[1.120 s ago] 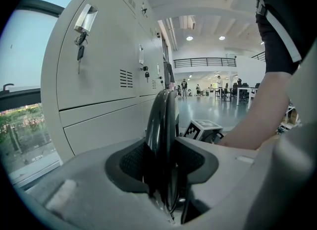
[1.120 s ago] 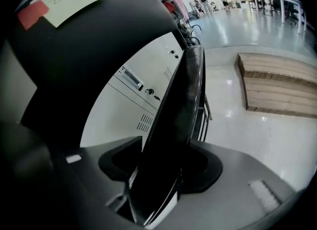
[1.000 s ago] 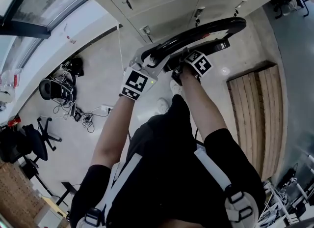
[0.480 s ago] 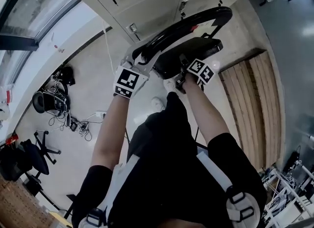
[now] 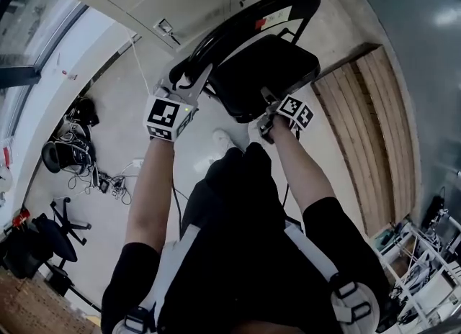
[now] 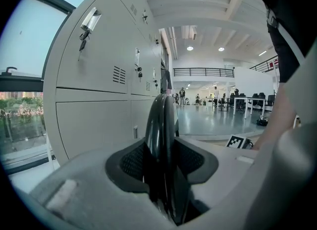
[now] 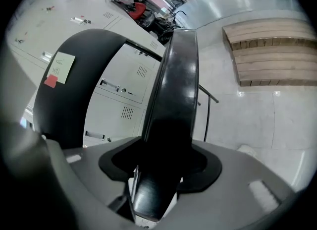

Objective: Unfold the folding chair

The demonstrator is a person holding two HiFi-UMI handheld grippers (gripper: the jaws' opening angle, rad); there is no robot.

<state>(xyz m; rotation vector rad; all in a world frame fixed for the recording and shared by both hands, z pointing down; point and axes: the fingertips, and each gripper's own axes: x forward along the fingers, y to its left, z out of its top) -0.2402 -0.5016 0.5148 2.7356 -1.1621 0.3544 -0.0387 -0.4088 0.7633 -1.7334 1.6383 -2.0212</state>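
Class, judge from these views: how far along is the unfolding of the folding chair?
Done: the seat stands angled away from the backrest hoop, so it looks partly open. In hand: the left tool clamps the hoop; the right tool has the seat's front edge between its opening jaws. Left: likely press the seat fully down, then release.

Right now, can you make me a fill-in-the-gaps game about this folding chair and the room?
The left gripper is shut on the backrest of the folding chair, which is ____ in colour.
The pale note stuck on the backrest has a ____ patch.
Behind the chair stand grey metal ____.
The wooden platform lies toward the ____ edge of the head view.
Missing words: black; red; lockers; right.
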